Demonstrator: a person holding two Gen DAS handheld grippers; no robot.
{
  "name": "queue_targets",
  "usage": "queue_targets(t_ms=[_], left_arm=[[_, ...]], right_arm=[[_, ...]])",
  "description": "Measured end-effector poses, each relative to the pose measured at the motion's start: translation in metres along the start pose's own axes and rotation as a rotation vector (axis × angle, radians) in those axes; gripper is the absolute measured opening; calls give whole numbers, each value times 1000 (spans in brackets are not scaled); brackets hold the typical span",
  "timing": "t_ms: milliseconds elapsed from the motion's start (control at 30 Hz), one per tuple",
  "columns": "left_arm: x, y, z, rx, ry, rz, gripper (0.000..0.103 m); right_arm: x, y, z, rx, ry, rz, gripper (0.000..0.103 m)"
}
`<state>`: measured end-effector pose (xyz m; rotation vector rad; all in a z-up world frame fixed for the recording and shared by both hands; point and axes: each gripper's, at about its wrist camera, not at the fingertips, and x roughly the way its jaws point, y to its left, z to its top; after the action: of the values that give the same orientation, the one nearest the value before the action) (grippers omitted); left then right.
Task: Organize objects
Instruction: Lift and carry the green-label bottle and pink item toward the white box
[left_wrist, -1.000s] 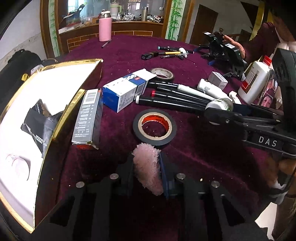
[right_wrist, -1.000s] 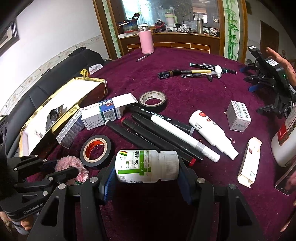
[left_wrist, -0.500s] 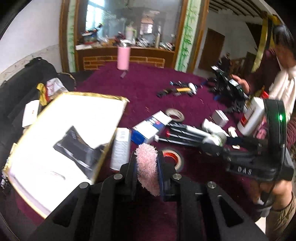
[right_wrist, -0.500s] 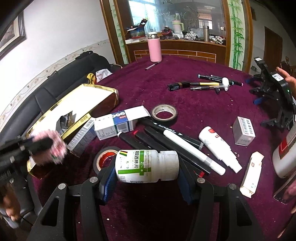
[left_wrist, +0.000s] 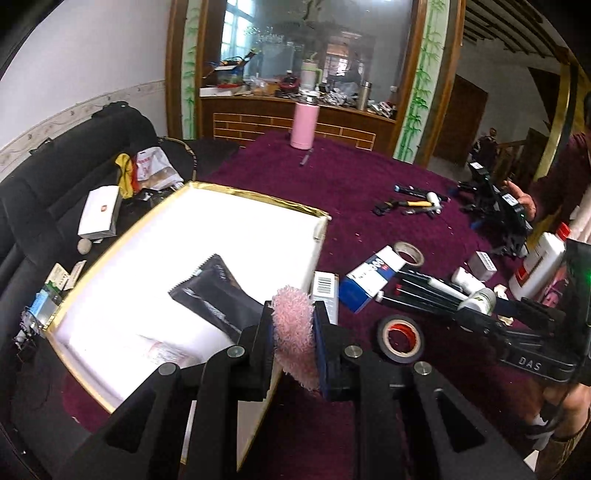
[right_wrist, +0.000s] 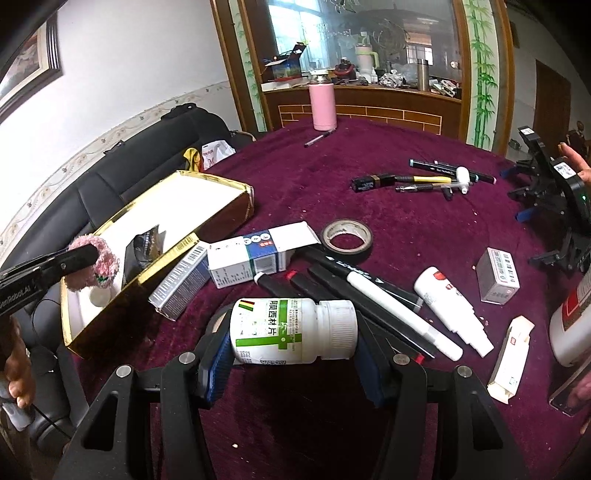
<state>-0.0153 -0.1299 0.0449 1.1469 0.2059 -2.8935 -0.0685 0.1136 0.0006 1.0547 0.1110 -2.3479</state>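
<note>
Two grippers are each gripping one thing: the left gripper (left_wrist: 295, 341) is pinching one pink puff (left_wrist: 294, 339) above the gold box (left_wrist: 258, 195); the right gripper (right_wrist: 291, 363) is clamping one white bottle (right_wrist: 291, 330) over the table (right_wrist: 369, 206), near two tape rolls (right_wrist: 347, 236).

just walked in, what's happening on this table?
A person is tidying clutter off a purple table with two handheld grippers. The left gripper is clamped on a fluffy pink scrunchie, held over the open gold-edged box, which already holds a black packet. The right gripper holds a white pill bottle sideways above the table. Markers, tape rolls and small cartons remain scattered.
</note>
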Motion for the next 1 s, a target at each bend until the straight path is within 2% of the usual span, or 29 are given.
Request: queue_targets(t_ms=[533,1000], left_arm=[[7,22,-2,-35,17,56,18],[15,51,-12,-83,47,105,18]], right_arm=[[2,11,5,-27,-1,21,63],[7,51,21,-121,-8,64,63]])
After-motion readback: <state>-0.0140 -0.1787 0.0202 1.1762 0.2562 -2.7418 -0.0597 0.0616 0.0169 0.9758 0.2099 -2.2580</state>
